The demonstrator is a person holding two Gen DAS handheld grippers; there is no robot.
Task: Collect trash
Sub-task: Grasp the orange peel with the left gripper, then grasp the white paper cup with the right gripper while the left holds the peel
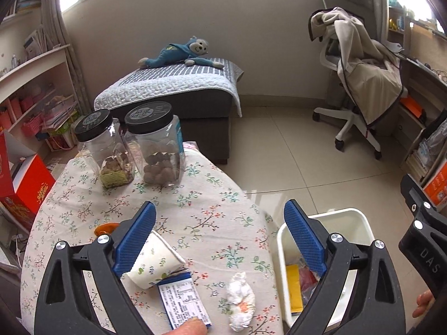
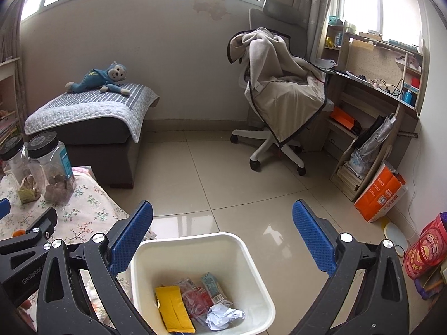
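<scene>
Left gripper wide over paper cup, prob. next pick; right gripper wide, empty, above bin w/ trash inside.

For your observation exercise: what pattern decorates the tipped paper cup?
Small leaves and flowers on the white paper cup; left wrist view.

Reading "GenRobot" in white on black body of my left gripper, seen from right wrist view. Reading "DAS" in raised letters on black body of my right gripper, seen from left wrist view. Blue-edged packet on table showing white panel of fine print, too small for reading. Black jar lids carrying pale printed marks, not making them out. Orange bag and red box bearing print, illegible
</scene>
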